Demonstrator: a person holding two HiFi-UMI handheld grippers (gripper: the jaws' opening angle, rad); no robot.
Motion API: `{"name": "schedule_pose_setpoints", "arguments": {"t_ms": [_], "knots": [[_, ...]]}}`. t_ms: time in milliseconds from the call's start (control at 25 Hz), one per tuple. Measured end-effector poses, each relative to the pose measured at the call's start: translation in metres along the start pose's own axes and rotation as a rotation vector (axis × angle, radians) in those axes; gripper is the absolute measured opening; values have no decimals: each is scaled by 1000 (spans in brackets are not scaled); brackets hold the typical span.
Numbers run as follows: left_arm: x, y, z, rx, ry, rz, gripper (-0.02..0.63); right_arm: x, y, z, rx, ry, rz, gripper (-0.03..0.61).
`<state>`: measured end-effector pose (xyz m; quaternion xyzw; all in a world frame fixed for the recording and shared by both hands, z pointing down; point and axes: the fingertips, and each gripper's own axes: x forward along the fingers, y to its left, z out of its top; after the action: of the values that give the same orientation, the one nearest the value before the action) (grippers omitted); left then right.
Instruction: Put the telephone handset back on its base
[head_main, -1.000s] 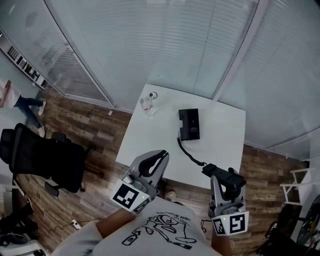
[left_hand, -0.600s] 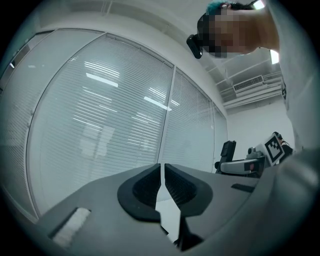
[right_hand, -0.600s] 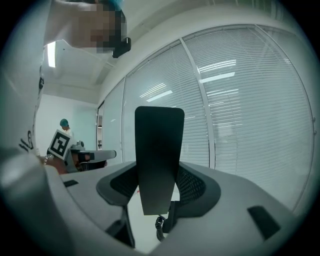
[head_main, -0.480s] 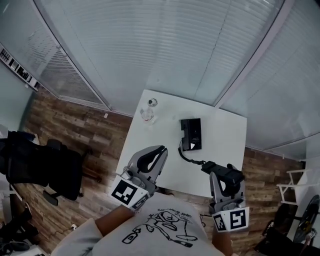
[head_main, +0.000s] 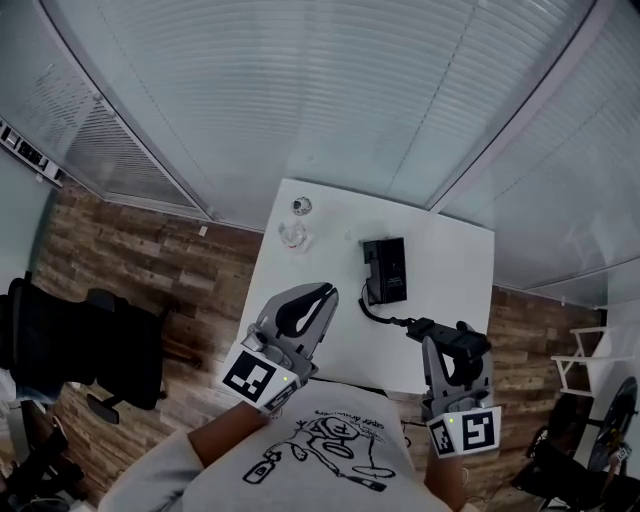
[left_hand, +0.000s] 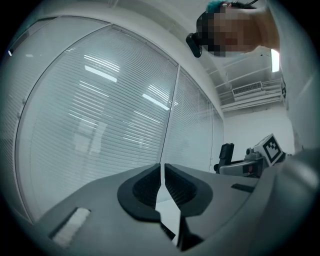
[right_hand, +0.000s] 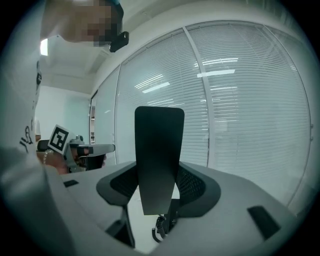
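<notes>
Handset (right_hand: 159, 150) on its way home: the right gripper (head_main: 452, 348) clamps the black telephone handset between its jaws above the near edge of the white table (head_main: 330, 255). A coiled cord (head_main: 385, 318) trails to the base (head_main: 383, 270), which sits farther in, apart from the handset. The left gripper (left_hand: 162, 176) hovers alongside, jaws pressed together on nothing (a spare hand for now). The carry appears under way; the next move likely calls for reaching forward, laying the handset flat along the base, then letting go.
</notes>
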<state>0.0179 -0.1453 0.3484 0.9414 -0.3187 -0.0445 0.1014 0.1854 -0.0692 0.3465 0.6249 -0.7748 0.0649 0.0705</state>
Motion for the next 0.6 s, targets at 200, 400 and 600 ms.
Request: {"name": "schedule_pose_setpoints", "arguments": {"t_ms": [200, 400, 600], "knots": [[3, 9, -12, -7, 38, -30, 21, 8, 3, -15, 8, 35, -18, 215], [7, 14, -20, -6, 56, -43, 21, 16, 3, -39, 10, 92, -20, 215], [4, 18, -22, -10, 56, -44, 21, 29, 1, -72, 20, 158, -16, 215]]}}
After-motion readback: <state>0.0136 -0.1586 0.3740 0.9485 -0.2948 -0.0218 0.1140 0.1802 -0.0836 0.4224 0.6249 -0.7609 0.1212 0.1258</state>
